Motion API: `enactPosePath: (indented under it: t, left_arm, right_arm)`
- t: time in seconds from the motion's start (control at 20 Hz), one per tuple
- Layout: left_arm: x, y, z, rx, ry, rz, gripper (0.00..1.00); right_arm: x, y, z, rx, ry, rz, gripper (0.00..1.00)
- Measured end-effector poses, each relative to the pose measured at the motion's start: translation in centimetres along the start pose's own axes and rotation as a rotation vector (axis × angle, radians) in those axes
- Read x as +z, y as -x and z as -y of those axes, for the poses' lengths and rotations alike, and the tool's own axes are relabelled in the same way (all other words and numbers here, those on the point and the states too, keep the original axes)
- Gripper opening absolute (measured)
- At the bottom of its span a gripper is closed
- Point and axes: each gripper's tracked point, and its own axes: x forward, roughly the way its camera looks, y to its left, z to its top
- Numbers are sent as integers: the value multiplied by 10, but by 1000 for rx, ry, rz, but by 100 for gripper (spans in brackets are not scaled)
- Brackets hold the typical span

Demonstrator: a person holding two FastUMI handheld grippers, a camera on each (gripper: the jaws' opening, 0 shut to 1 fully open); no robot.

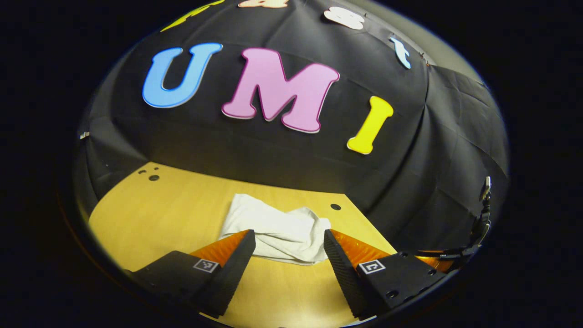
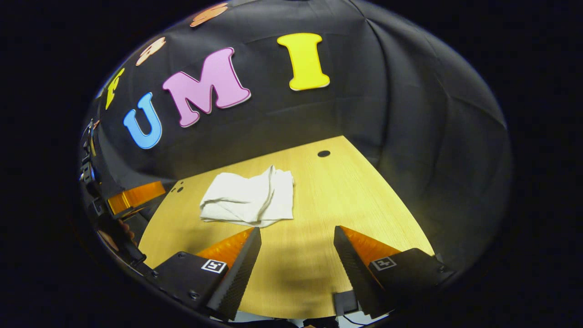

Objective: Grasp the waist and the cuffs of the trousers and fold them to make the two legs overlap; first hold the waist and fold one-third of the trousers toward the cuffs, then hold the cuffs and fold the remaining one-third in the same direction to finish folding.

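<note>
Trousers [image 1: 277, 230] lie in a small white bundle on the wooden table [image 1: 159, 214], toward its far edge near the black cloth wall [image 1: 273, 164]; from the right gripper view the same bundle [image 2: 250, 198] sits left of centre. I judge the folding nearly or fully done, though the top layer looks rumpled rather than flat. My left gripper [image 1: 288, 241] hangs just short of the bundle's near edge, fingers spread wide with nothing between them. My right gripper [image 2: 297, 239] is farther back over bare table, also wide and empty. The risk I see: if I reach in to tidy, one finger could snag a loose layer and drag the stack open, because the folds sit loosely.
</note>
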Motion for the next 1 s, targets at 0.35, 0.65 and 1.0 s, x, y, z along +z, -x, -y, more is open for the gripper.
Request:
enactPosePath:
  t: [0.35,0.65,1.0]
  left_arm:
    - [9,119,-55,135,-36,101,96]
    - [4,183,-86,181,-31,150,96]
    - [-26,205,-97,104,27,68,96]
  right_arm:
    - [11,59,-97,68,83,137,99]
    - [-6,100,-164,117,111,201,98]
    - [-38,124,-185,112,119,182,98]
